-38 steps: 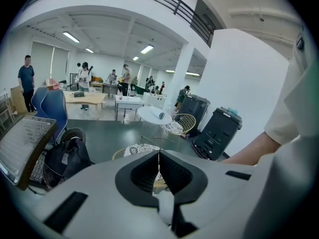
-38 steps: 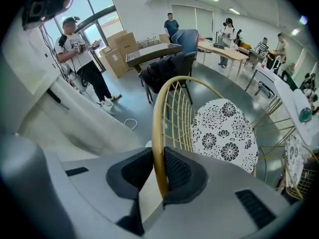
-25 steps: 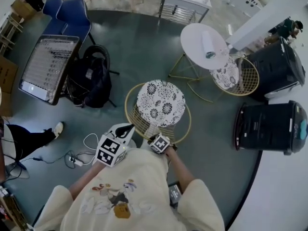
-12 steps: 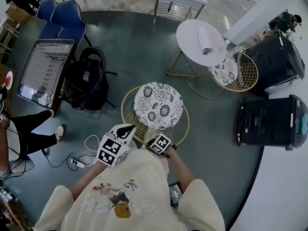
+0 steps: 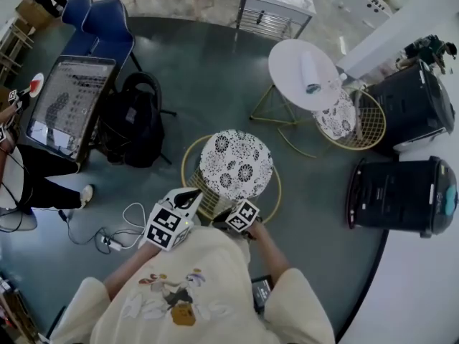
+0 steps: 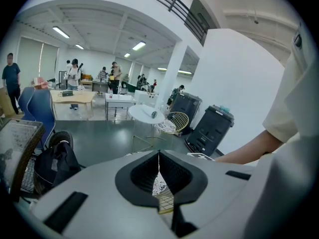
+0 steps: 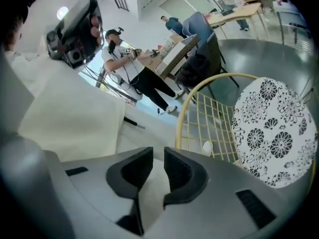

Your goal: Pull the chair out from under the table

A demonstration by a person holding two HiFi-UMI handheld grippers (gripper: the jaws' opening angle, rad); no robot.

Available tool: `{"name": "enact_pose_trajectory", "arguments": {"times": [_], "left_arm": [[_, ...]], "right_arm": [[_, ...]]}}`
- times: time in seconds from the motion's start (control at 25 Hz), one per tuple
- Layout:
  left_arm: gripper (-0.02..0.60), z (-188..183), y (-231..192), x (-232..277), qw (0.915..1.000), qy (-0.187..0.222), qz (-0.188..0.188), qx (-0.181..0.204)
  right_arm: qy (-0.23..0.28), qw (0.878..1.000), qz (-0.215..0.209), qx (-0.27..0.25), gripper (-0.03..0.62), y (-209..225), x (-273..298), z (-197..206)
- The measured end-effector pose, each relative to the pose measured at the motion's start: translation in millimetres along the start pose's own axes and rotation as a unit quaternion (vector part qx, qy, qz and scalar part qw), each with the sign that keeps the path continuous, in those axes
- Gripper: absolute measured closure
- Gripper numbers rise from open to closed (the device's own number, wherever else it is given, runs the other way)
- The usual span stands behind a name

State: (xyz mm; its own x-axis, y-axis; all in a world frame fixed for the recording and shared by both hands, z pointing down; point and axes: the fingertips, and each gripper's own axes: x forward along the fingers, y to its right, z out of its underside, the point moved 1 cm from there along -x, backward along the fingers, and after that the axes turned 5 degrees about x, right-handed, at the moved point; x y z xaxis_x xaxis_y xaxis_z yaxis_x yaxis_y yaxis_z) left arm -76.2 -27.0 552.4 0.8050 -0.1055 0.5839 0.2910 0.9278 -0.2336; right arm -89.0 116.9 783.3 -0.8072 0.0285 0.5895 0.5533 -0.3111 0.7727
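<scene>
The gold wire chair (image 5: pixel 192 153) with a flower-print cushion (image 5: pixel 237 165) stands on the dark floor, apart from the round white table (image 5: pixel 290 59). In the head view both grippers hover at its near rim. My left gripper (image 5: pixel 190 193) sits over the rim's left part, and my right gripper (image 5: pixel 237 218) is at the rim's middle. The left gripper (image 6: pixel 159 156) has its pads together, with nothing between them. In the right gripper view the jaws (image 7: pixel 158 156) stand slightly apart and hold nothing. The chair's rim (image 7: pixel 199 91) and cushion (image 7: pixel 274 128) lie just right of them.
A second wire chair (image 5: pixel 369 120) is tucked by the table. Two black bins (image 5: pixel 401 192) (image 5: pixel 412 99) stand at the right. At the left are a black backpack (image 5: pixel 133 124), a tilted panel (image 5: pixel 68 106), blue chairs (image 5: pixel 107 24), a person (image 5: pixel 29 178) and floor cables (image 5: pixel 111 241).
My right gripper has lifted a little and turned at the chair's near rim. The chair and left gripper have stayed put. The person at the left has shifted toward the panel.
</scene>
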Motion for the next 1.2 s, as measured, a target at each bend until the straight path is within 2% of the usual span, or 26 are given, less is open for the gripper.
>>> {"name": "enact_pose_trajectory", "arguments": {"times": [0.24,0.36,0.44,0.8,0.96,1.2], "left_arm": [[0.572,-5.3,-6.8,-4.9,0.9999,0.010,0.006,0.008],[0.572,-6.7,-12.3,-12.5,0.9998,0.016,0.004,0.015],[0.572,-5.6,-16.1,-19.7,0.9997,0.021,-0.002,0.013],[0.572,16.5,-29.4,-58.5,0.9986,0.046,-0.025,-0.012],[0.572,28.1,-22.9,-71.9,0.9982,0.052,-0.018,-0.024],[0.572,58.5,-20.6,-76.2,0.9955,0.050,-0.003,-0.081]], "right_arm": [[0.082,0.996,0.040,-0.009,0.528,4.1,-11.7,-48.1],[0.137,0.989,0.051,-0.003,0.530,-4.9,-22.4,-78.5],[0.156,0.986,0.053,-0.008,0.534,-15.8,-24.0,-92.4],[0.166,0.977,0.101,-0.088,0.545,-53.0,-18.2,-133.5],[0.191,0.970,0.119,-0.095,0.549,-70.6,-32.0,-143.0],[0.196,0.964,0.142,-0.115,0.552,-97.8,-43.7,-140.6]]}}
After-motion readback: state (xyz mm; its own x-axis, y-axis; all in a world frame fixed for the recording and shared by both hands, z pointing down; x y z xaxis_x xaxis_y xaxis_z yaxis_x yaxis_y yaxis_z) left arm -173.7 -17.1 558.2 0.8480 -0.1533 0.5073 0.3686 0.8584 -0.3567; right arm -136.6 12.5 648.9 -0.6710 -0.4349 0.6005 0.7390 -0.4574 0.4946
